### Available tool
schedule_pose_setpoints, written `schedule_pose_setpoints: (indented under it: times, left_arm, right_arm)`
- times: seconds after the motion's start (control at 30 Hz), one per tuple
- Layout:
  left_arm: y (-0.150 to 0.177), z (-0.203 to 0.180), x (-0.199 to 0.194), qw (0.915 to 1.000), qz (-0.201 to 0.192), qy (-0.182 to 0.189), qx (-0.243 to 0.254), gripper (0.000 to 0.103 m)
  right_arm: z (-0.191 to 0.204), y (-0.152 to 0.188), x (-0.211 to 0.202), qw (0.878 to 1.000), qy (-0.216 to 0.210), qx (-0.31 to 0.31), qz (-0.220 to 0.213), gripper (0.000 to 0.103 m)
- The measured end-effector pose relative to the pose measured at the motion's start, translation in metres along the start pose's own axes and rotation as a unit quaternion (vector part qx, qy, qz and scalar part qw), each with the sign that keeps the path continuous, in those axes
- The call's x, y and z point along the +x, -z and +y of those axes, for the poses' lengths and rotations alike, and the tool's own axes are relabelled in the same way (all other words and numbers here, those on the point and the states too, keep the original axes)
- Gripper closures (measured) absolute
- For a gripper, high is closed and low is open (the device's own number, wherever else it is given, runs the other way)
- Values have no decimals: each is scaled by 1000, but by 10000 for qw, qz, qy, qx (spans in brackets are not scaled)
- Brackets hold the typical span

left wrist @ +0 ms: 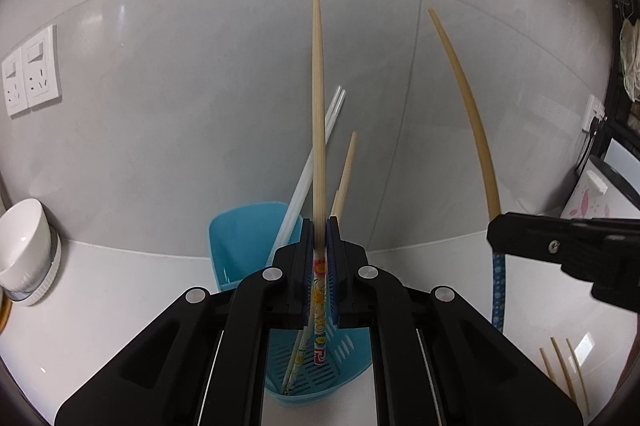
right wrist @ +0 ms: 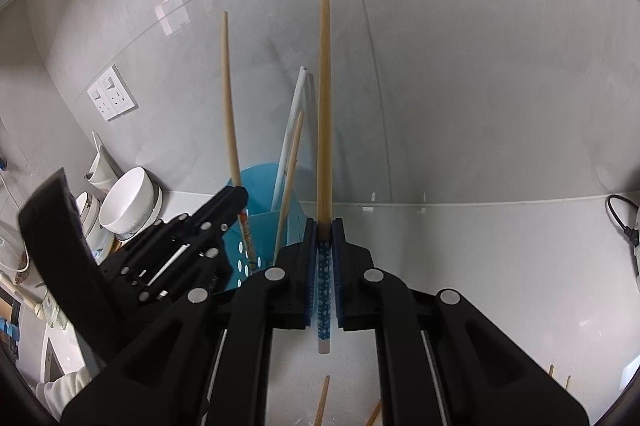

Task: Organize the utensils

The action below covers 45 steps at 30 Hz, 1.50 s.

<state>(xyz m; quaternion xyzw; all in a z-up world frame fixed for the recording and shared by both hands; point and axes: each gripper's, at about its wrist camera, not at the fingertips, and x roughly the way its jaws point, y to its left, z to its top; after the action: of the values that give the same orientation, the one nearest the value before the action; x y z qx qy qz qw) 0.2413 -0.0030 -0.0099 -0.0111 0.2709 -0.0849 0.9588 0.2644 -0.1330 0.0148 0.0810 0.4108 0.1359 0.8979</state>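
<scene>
Left gripper [left wrist: 319,246] is clamping a flower-patterned chopstick [left wrist: 318,113] upright, its decorated end hanging inside the blue holder [left wrist: 224,238] (tip looks just short of the slotted floor, hard to tell). Right gripper [right wrist: 324,246] is pinching a blue-dotted chopstick [right wrist: 324,97], waiting just right of the holder above the counter [right wrist: 500,266]. Loose chopsticks [left wrist: 560,370] are lying on the counter nearby. Behind, white and wooden sticks are already leaning in the holder; bowls [right wrist: 128,201] and wall sockets [left wrist: 32,71] are sitting farther left. Step: dropping in the left stick. Next probably calls for opening the left jaws, then swinging the right stick over the rim.
</scene>
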Motion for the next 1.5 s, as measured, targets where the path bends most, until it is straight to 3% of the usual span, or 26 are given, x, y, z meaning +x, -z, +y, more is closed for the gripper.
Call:
schedule_pose_setpoints:
  times: [0.43, 0.83, 0.9, 0.97, 1.13, 1.37, 1.5]
  left_arm:
    - [14, 0, 23, 9991, 418, 7, -37, 97]
    - [12, 9, 14, 9985, 549, 4, -67, 94]
    - [12, 12, 8, 9983, 571, -58, -64, 81]
    - [10, 15, 0, 9981, 590, -122, -97, 59]
    - [12, 23, -15, 9964, 770, -263, -236, 35]
    - [12, 50, -33, 9920, 1022, -581, -461, 13]
    - [12, 57, -41, 9901, 1086, -734, -504, 8]
  right_arm:
    - [1, 2, 4, 10000, -34, 10, 52, 96]
    - [4, 3, 4, 10000, -54, -28, 69, 96]
    - [5, 3, 3, 9999, -79, -45, 63, 96]
    - [7, 2, 3, 9999, -106, -77, 49, 96]
    - [14, 1, 7, 9996, -257, -125, 16, 96]
    - [29, -5, 16, 9984, -536, -179, -69, 96]
    - [36, -9, 22, 9973, -697, -171, -125, 96]
